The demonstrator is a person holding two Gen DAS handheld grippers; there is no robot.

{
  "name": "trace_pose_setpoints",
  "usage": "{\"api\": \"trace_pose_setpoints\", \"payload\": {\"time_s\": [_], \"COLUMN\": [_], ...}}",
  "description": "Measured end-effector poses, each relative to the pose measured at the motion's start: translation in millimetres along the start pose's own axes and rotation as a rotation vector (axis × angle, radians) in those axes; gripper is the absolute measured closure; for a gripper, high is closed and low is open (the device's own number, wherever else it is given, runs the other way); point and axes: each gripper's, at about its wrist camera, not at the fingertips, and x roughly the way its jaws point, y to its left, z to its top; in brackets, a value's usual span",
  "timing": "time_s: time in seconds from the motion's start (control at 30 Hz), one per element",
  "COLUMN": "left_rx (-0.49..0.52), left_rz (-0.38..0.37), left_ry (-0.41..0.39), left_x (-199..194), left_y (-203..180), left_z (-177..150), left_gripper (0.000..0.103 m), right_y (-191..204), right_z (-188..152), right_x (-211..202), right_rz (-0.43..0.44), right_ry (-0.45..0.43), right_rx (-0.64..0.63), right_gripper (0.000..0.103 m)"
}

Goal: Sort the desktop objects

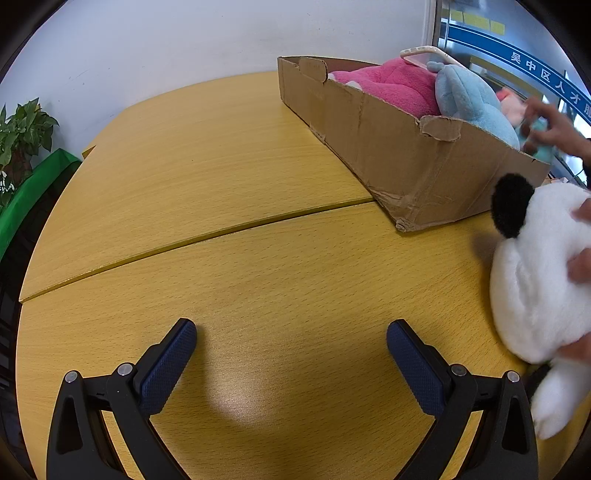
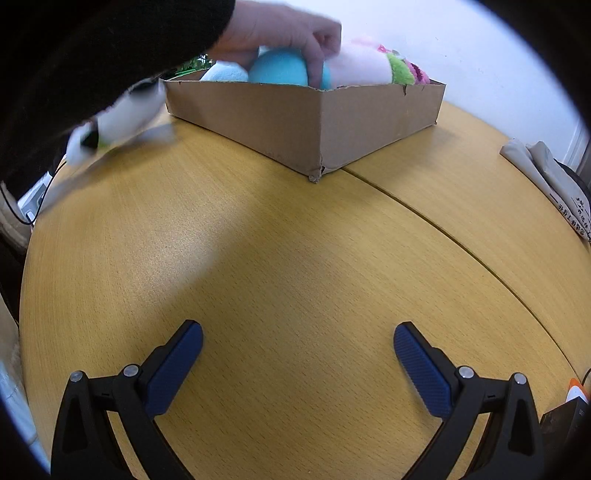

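My left gripper has its fingers spread wide with nothing between them, hanging over bare yellow wooden surface. Just off the outer side of the right-hand finger, a white plush toy with a black ear lies on the surface, a person's fingers pressed into it. Ahead and to the right of my fingers sits a cardboard box holding a pink plush and a light blue plush; a hand reaches over its far end. A potted plant stands far off to the left.

My right gripper is likewise wide apart, its fingers gripping and touching nothing above the same surface. Ahead of them the box stands with one corner towards me; a hand in a black sleeve presses on a turquoise plush inside it, beside a pale pink and green toy. Left of the box a blurred black-and-white plush is at the surface's edge
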Motion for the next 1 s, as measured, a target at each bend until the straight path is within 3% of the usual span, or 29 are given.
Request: {"api": "trace_pose_setpoints", "payload": {"time_s": [0.07, 0.2, 0.33, 0.4, 0.57, 0.77, 0.87, 1.0], "left_rx": [-0.001, -0.003, -0.003, -0.002, -0.005, -0.004, -0.004, -0.004], "left_rz": [0.0, 0.003, 0.003, 0.005, 0.004, 0.005, 0.005, 0.005], "left_ry": [0.001, 0.002, 0.002, 0.005, 0.003, 0.004, 0.006, 0.007], "left_x": [10, 3, 2, 9, 38, 19, -47, -54], "left_y": [-2, -7, -6, 19, 1, 17, 27, 39], "left_z": [-9, 31, 29, 87, 104, 96, 94, 104], "left_gripper": [0.0, 0.0, 0.0, 0.0, 0.0, 0.0, 0.0, 0.0], "right_y": [0, 0, -1, -1, -2, -3, -3, -3], "right_z": [0, 0, 1, 1, 1, 2, 2, 1], "right_x": [0, 0, 1, 1, 1, 0, 0, 0], "right_rz": [0.0, 0.001, 0.002, 0.002, 0.003, 0.004, 0.004, 0.004], "right_ry": [0.0, 0.0, 0.0, 0.001, 0.0, 0.001, 0.0, 0.0], "right_rx": [0.0, 0.0, 0.0, 0.0, 0.0, 0.0, 0.0, -0.001], "right_gripper": [0.0, 0.0, 0.0, 0.0, 0.0, 0.0, 0.0, 0.0]}}
